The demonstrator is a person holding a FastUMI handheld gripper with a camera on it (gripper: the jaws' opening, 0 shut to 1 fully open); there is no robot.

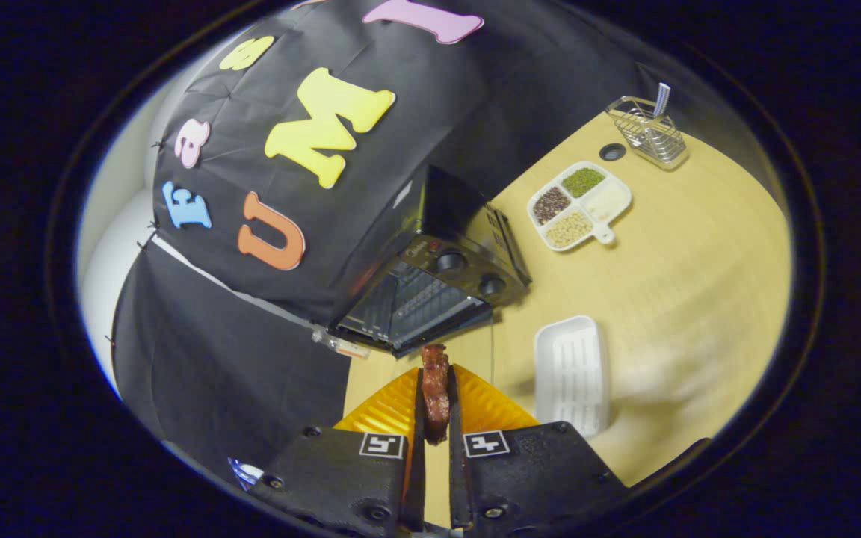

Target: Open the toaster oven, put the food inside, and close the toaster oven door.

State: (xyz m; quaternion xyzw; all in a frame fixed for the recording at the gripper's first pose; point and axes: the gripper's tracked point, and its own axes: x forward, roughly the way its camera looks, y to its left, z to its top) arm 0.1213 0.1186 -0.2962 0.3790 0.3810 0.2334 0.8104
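1. Wooden tabletop (670, 299) backed by black cloth; the view is tilted.
2. Gripper (436, 388) is closed on a dark red strip of food (435, 388), pinched upright between both fingers for carrying.
3. Toaster oven (438, 288), at twelve o'clock just ahead, has its door down, ready to receive.
4. White tray (572, 373) lies at three o'clock; sectioned dish (580, 205) and wire basket (649, 131) sit at one o'clock, well apart.

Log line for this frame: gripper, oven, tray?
gripper: shut on meat strip | toaster oven: door open, just ahead | white tray: empty, beside
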